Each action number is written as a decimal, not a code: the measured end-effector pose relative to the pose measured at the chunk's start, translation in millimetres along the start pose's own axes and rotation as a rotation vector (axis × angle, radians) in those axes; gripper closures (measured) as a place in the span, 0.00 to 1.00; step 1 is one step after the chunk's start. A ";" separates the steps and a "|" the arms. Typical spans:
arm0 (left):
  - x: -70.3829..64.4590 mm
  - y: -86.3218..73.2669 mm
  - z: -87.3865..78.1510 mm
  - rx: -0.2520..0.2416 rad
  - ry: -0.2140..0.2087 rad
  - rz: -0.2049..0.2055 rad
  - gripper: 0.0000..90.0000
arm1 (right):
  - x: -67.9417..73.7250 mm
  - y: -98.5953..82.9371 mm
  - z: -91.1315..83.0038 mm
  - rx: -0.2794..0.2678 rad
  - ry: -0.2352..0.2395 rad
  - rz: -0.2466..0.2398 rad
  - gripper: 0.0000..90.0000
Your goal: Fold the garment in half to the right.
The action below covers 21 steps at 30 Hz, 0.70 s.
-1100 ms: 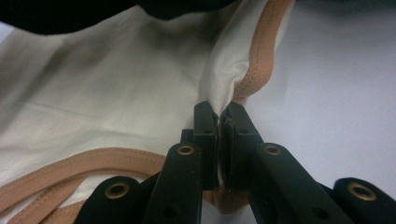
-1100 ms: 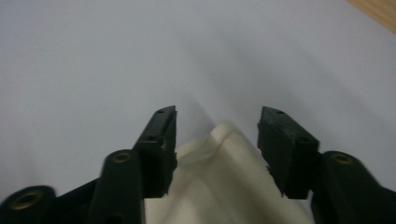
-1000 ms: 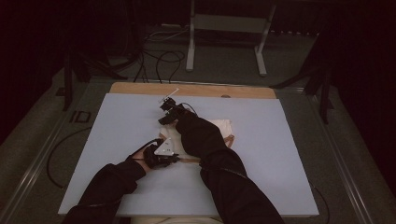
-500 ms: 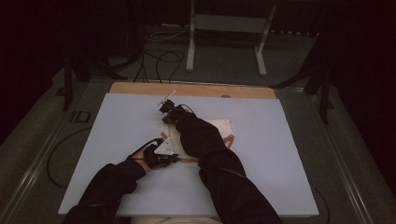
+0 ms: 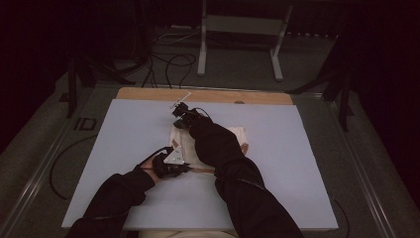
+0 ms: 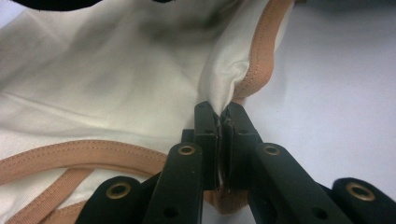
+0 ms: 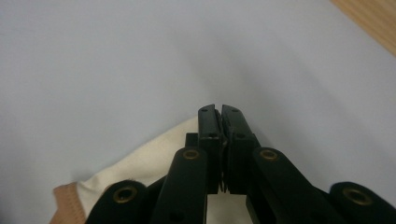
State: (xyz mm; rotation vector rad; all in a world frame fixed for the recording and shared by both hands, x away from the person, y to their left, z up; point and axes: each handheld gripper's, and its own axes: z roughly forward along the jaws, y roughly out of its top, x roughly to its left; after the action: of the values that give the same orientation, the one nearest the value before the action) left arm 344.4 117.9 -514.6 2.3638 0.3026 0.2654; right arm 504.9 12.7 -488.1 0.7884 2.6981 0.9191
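The left gripper [image 6: 219,116] is clenched on the cream garment's [image 6: 107,84] tan-trimmed edge; the right gripper [image 7: 218,109], jaws together, seemingly pinches its far corner on the counter [image 5: 307,163].

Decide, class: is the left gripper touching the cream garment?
Touching. In the left gripper view, the left gripper has its jaws shut on a pinched fold of the cream garment, beside its tan trim.

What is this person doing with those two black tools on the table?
A person is handling a cream garment with tan trim on a pale blue table, a gripper in each hand. The left gripper has its jaws pinched on a fold at the trimmed edge. The right gripper, at the garment's far end, has its jaws closed, with cloth running under them; whether they hold it is unclear.
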 end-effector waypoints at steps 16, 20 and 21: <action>-2.5 7.0 -9.3 -0.009 0.005 0.017 0.96 | -5.8 -2.4 -35.6 -0.050 -0.007 0.005 0.98; -3.3 10.7 -10.4 0.007 0.010 0.036 0.96 | -7.6 -2.5 -43.5 -0.061 -0.015 0.005 0.98; -3.3 10.7 -10.4 0.007 0.010 0.036 0.96 | -7.6 -2.5 -43.5 -0.061 -0.015 0.005 0.98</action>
State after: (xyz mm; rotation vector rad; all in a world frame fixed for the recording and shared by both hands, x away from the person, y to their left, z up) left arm 339.8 116.0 -500.1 2.3777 0.2661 0.2935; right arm 495.9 -15.3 -455.2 0.7867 2.6424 0.9875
